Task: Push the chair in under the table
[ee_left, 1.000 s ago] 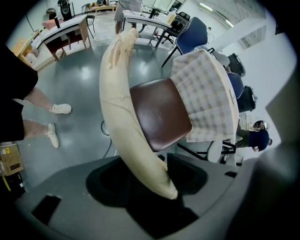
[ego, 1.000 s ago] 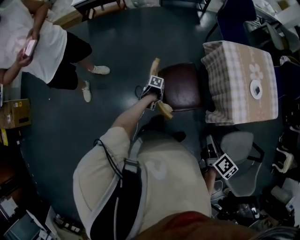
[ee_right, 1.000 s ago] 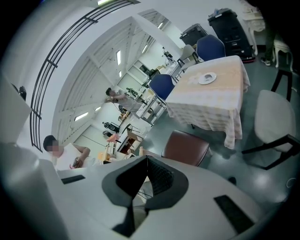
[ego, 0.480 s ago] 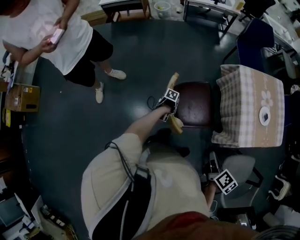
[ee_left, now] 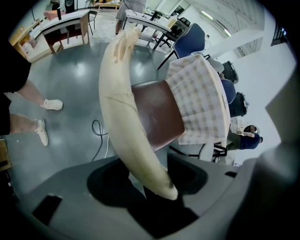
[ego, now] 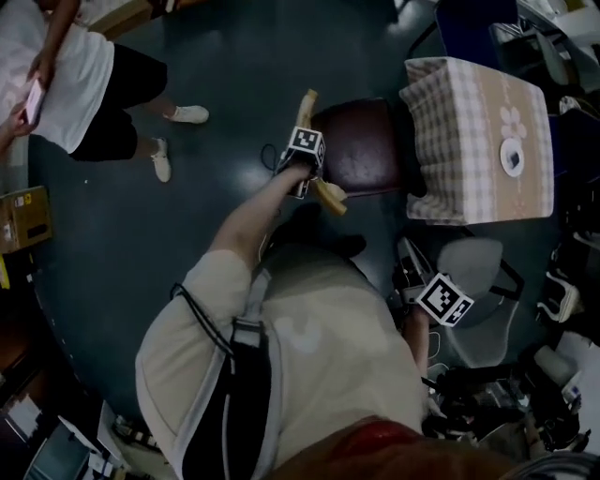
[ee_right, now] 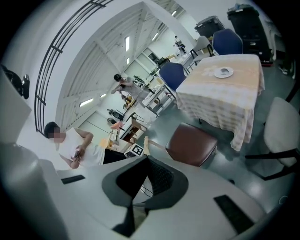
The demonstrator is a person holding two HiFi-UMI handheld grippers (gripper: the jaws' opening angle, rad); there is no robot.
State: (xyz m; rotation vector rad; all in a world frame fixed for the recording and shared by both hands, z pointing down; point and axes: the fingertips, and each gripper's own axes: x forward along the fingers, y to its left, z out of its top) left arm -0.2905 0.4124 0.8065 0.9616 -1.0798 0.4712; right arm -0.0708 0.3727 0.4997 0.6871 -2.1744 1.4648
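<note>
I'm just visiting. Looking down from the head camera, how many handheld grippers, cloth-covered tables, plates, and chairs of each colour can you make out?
Handheld grippers: 2, the left gripper and the right gripper
cloth-covered table: 1
plate: 1
brown chair: 1
grey chair: 1
blue chair: 1
Total: 7; the dark right edge is too murky to count.

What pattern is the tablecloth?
The tablecloth is a beige-and-white check, clearest in the left gripper view.
</note>
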